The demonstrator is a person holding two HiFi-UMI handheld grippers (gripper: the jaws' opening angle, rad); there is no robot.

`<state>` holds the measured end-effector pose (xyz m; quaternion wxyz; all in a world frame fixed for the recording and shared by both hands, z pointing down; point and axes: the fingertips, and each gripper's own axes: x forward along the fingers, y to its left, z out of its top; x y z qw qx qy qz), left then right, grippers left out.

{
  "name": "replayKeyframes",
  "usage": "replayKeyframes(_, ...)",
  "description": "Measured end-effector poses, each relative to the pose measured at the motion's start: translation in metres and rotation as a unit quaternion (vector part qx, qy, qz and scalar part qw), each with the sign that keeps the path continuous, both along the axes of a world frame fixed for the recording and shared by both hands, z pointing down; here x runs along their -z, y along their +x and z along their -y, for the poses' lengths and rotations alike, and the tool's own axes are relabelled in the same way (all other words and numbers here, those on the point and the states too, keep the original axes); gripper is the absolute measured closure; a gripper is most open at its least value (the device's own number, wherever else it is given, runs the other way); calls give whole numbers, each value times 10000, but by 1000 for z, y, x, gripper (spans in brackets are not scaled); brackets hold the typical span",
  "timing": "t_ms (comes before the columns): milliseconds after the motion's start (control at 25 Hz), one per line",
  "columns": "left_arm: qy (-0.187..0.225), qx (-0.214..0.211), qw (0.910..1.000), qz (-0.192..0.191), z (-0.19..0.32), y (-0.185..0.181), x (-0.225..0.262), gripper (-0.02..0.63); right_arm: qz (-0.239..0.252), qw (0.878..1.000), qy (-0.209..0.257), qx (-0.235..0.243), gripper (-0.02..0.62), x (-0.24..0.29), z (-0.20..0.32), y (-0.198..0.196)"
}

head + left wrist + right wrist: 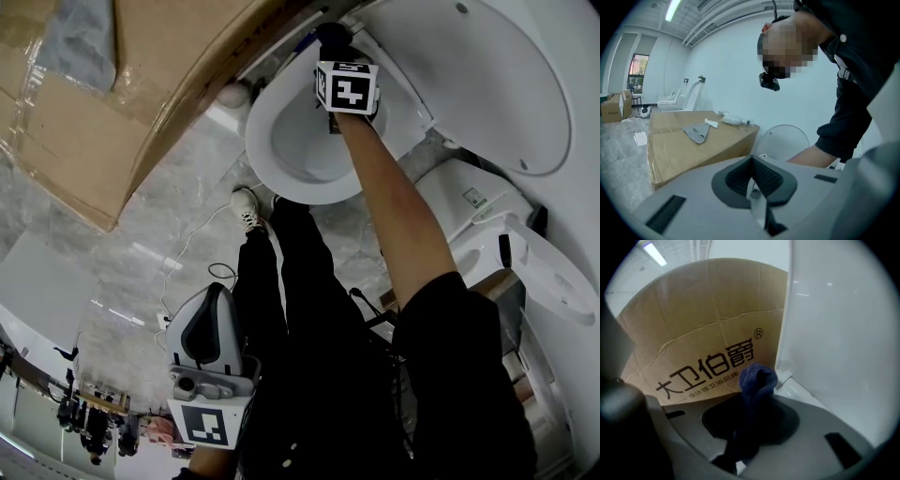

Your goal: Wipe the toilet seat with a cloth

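Observation:
The white toilet's seat ring (272,89) shows at the top of the head view, with its lid (487,84) raised to the right. My right gripper (325,37) reaches to the back of the seat by the hinge, shut on a dark blue cloth (755,378). The cloth bunches up out of the jaws, close to the white lid (843,333) and the seat's rear corner (787,380). My left gripper (216,300) hangs low beside the person's leg, far from the toilet. Its jaws are shut with nothing between them (752,180).
A large cardboard box (141,75) stands tight against the toilet's left side, with a grey rag (697,132) lying on top. Another white toilet (525,262) stands at the right. A thin cable (202,244) trails over the marble floor near the person's shoe (247,208).

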<state>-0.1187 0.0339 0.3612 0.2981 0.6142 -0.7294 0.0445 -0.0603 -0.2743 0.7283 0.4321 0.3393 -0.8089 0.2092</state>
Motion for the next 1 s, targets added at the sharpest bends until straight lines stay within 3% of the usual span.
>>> replayKeyframes(360,45,-170,9998,8,8,9,2,595,476,9865,5,-1569,509,6,13,47)
replayKeyframes(1000,97,-494,9987,25,12,26,6,595,553,9640,89,-2601,509,8,6,120)
